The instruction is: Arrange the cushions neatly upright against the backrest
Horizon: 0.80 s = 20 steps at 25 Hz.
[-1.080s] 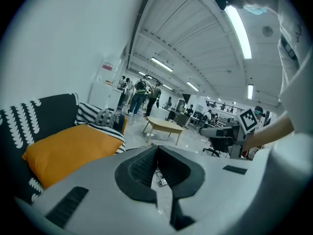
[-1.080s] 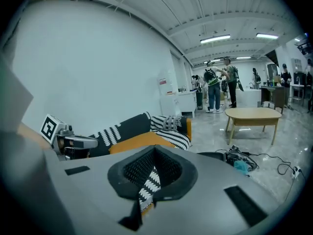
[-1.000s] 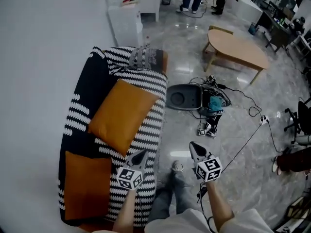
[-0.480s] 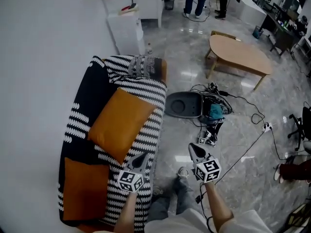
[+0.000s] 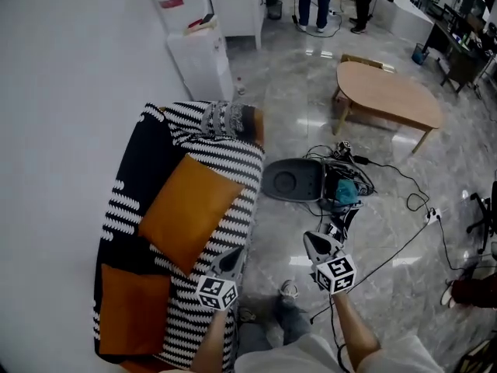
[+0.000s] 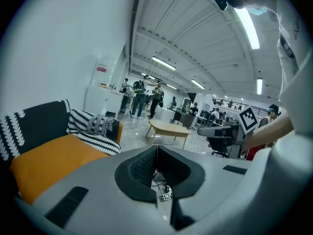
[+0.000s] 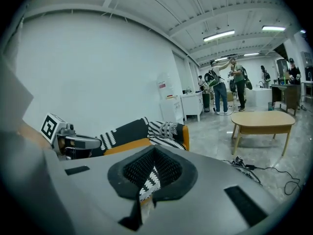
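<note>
Nearest us, the left gripper (image 5: 233, 256) hangs over the front edge of the sofa (image 5: 124, 200), towards its near end. Its jaws are pressed fully together and hold nothing. The right gripper (image 5: 313, 242) is off the sofa, over the floor just beyond the front edge. Its jaws are likewise closed and empty. The stripes seen past them belong to the sofa's cover, well behind.

The near orange cushion (image 5: 132, 309) sits at the near end, close to the backrest (image 5: 138, 165). From above we cannot tell whether it stands or lies flat.

The middle orange cushion (image 5: 189, 208) lies aslant across the seat. One corner points at the front edge and another at the backrest, so it is not squared up.

At the far end, a grey patterned cushion (image 5: 227, 117) rests slumped by the far arm.

We judge the cushions light, soft and bulky. They will sag and fold if taken at one point only. The fabric should give the pads fair purchase, and nothing here is fragile. We recommend opening the jaws wide and pinching the middle cushion at two adjacent corners, or along its upper seam, one gripper each.

The striped cover (image 5: 225, 162) looks loose. In our view, a bite taken too deep could drag it along with the cushion.
</note>
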### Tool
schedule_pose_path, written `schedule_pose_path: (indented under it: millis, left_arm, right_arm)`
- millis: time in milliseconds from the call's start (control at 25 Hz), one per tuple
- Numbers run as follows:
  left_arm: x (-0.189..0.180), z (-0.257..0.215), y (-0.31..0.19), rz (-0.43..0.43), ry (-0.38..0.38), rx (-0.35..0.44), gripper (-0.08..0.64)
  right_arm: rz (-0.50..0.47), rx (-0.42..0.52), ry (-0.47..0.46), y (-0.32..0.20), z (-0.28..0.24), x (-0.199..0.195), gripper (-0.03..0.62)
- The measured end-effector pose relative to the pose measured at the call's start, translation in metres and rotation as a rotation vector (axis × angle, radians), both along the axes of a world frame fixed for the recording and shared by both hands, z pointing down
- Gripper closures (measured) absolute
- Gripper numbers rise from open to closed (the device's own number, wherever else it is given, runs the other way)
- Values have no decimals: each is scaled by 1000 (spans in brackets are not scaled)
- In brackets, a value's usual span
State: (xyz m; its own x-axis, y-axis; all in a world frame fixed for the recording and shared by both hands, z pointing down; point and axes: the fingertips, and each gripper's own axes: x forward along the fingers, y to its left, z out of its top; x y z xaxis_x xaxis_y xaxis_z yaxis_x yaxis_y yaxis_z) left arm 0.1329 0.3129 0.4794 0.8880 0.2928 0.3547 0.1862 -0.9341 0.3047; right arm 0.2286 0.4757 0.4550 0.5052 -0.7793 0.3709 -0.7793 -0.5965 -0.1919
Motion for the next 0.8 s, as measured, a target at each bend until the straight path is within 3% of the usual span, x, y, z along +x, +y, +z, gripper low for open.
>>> schedule_pose_path:
  millis: [400,800]
  left_arm:
    - [21,5,-16,-71,-10,-15,529]
    - [86,-4,-65,-87,21,-49,529]
  right_arm:
    - [-68,21,-27,-23,4,33,565]
    - [-113,-5,30,-92,-24,92,566]
